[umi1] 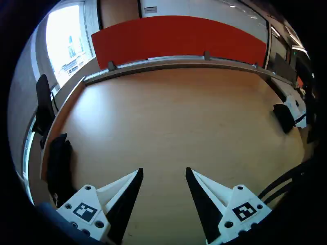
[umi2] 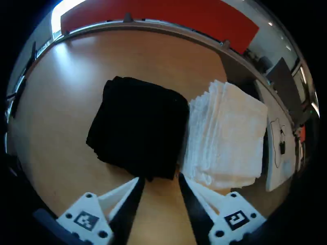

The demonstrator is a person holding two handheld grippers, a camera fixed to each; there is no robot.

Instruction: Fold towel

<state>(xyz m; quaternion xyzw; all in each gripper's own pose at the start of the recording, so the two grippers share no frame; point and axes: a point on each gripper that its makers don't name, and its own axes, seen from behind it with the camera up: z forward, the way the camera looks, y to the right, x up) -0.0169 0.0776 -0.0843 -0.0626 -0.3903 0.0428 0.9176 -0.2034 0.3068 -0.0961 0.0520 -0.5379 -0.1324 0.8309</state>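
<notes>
In the right gripper view a stack of folded black towels (umi2: 139, 126) lies on the wooden table (umi2: 65, 102), and a stack of folded white towels (umi2: 225, 134) lies against its right side. My right gripper (umi2: 160, 179) is open, its fingertips just short of the near edges of both stacks, and it holds nothing. In the left gripper view my left gripper (umi1: 163, 171) is open above bare wooden table (umi1: 175, 118), with nothing between its fingers.
A red partition (umi1: 175, 38) runs along the table's far edge. Dark office chairs (umi1: 59, 163) stand at the left edge, and another chair (umi1: 284, 116) at the right. A white desk with a cable (umi2: 280, 159) stands right of the white stack.
</notes>
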